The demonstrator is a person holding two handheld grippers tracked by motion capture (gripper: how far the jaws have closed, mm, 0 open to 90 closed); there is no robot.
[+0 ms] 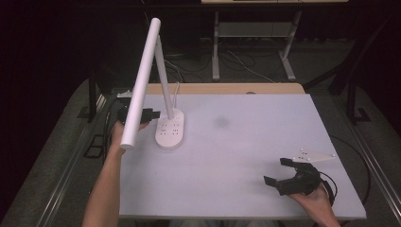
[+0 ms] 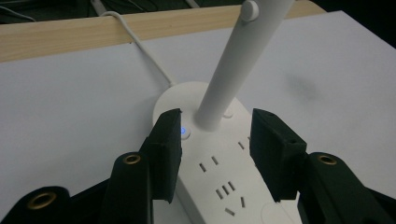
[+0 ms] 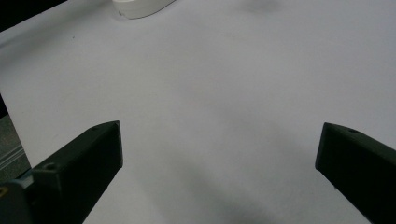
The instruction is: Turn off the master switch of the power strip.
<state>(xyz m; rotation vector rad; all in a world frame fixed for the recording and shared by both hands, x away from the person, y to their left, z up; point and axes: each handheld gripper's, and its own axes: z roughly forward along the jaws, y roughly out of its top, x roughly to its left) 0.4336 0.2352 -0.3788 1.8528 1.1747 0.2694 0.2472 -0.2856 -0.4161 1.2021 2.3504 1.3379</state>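
Work in hand: you're going for the desk lamp (image 1: 169,127), the white one whose oval base doubles as a socket strip, standing at the left side of the tabletop (image 1: 246,142) near its far edge.
Progress: early, by my reading. The approach looks done; the lamp stands upright on its base, not lifted, not shifted, arm not folded. A small blue light (image 2: 183,131) glows on the base beside the stem (image 2: 233,70), so it looks powered. Press, grip or move: all of that is left.
Left gripper: your left gripper (image 2: 215,144) is right at the base, the two fingers straddling its stem end. The left finger (image 2: 166,149) sits just beside the blue-lit button, the right finger (image 2: 275,149) over the far edge of the base.
Left fingers, opening: about half apart, with the base between them. I can't tell whether the pads press on it; I see no firm clamp.
Lamp head: the long white bar (image 1: 142,80) hangs out over your left hand, tilted, free of the gripper.
Cord: a white cable (image 2: 140,46) runs from the base over the wooden strip at the back.
Right gripper: your right gripper (image 1: 283,172) rests low at the near right of the tabletop, well apart from the lamp.
Right fingers: spread wide, nothing between them but bare white surface.
What's left: close or press on the base, then carry the job through.
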